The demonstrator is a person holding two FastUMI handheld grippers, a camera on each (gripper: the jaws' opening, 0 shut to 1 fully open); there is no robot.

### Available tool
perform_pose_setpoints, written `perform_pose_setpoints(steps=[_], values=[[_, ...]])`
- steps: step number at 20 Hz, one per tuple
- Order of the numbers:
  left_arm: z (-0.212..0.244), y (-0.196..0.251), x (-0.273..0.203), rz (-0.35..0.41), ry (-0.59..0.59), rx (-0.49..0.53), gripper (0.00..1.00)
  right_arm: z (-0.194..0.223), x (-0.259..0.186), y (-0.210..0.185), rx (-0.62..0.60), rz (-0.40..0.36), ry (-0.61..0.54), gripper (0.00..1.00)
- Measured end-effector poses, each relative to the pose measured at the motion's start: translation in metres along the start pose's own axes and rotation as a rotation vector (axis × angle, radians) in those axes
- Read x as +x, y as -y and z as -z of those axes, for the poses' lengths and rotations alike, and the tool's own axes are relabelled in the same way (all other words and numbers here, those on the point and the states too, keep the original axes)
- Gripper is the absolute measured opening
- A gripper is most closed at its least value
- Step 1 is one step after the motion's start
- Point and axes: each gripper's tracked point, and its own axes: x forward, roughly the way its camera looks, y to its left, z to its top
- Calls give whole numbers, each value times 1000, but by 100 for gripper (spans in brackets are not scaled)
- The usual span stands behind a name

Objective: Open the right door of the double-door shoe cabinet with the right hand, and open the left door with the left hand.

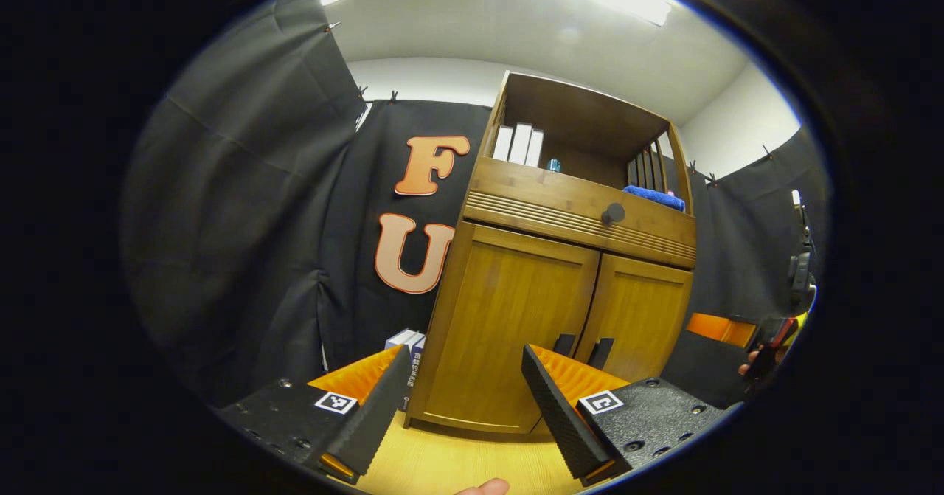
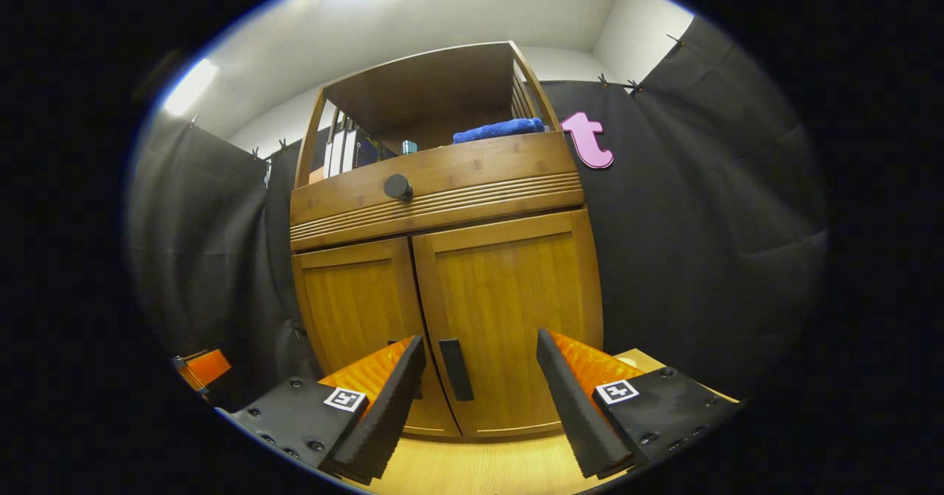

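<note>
Left gripper [image 1: 464, 399] spread wide, holding nothing, hovering short of the shoe cabinet [image 1: 560, 259] and low in front of its left door [image 1: 509, 325]. Left door shut, flush with the frame, its dark handle [image 1: 564, 344] just beside the centre seam and partly hidden behind one finger. Right door [image 1: 638, 314] likewise shut, with its own handle [image 1: 601, 352] close against the seam. Above both doors, a grooved drawer front with a round dark knob [image 1: 613, 213]. Higher up, an open shelf with upright white binders [image 1: 520, 143] on the left and a folded blue towel [image 1: 655, 198] on the right. At the far right edge of the left gripper view, part of a hand [image 1: 759, 362] on the other tool.

In the right gripper view, right gripper [image 2: 479, 403] also spread wide and empty, near the cabinet's right door [image 2: 516, 310] but apart from it. Right door's handle [image 2: 456, 369] visible between the two fingers, untouched. Left door [image 2: 358, 310] closed beside it. Pale wooden floor [image 2: 479, 465] beneath.
</note>
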Motion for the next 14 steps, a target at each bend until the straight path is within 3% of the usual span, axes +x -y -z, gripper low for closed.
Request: perform_pose_setpoints(steps=[10,11,13,14], values=[[-12,-8,-12,-21,37,40,91,13,92,2,-41,-18,4,89],[-14,-8,-12,-22,40,42,94,17,100,1,-43,-20,-6,98],[-16,-8,-14,-22,49,43,91,27,115,2,-40,-24,-33,97],[-17,-8,-15,-21,50,44,91,33,119,3,-38,-25,-42,89]])
